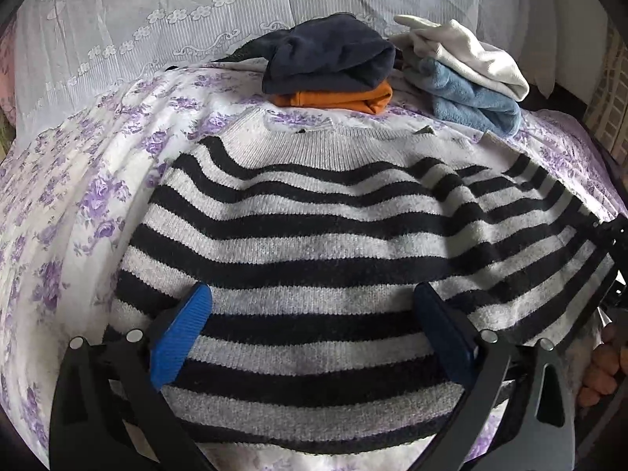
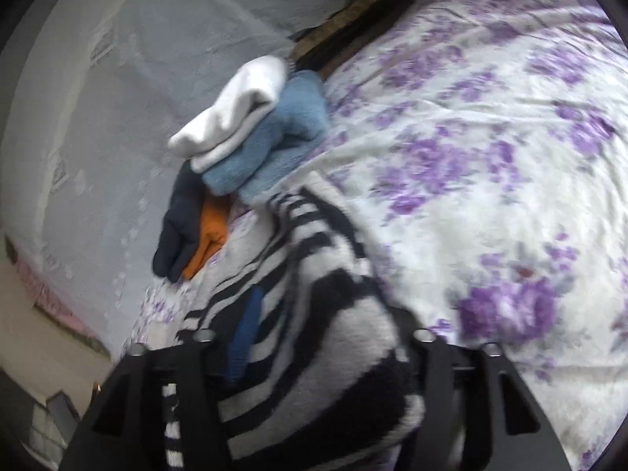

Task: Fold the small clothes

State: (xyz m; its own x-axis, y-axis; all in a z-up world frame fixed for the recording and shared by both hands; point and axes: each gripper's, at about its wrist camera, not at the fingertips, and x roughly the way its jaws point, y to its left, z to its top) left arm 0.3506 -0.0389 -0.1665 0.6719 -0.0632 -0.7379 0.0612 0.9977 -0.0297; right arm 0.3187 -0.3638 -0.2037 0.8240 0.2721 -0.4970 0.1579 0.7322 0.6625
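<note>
Beyond the fingers, four folded garments (image 1: 333, 74) are sitting stacked; the striped sweater (image 1: 314, 243) is lying unfolded between the left gripper (image 1: 314, 329)'s released fingers, while the right gripper (image 2: 314, 357) is grasping its edge.

1. A bedroom in a home — the surface is a bed spread with a white sheet printed with purple flowers (image 1: 98, 196).
2. A sheer white lace curtain with embroidered blossoms (image 1: 157, 19) hangs just behind the bed.
3. Folded household laundry — a navy garment on an orange one (image 1: 333, 98), a white piece on a fluffy blue one (image 2: 274, 137) — lies stacked at the bed's far edge.
</note>
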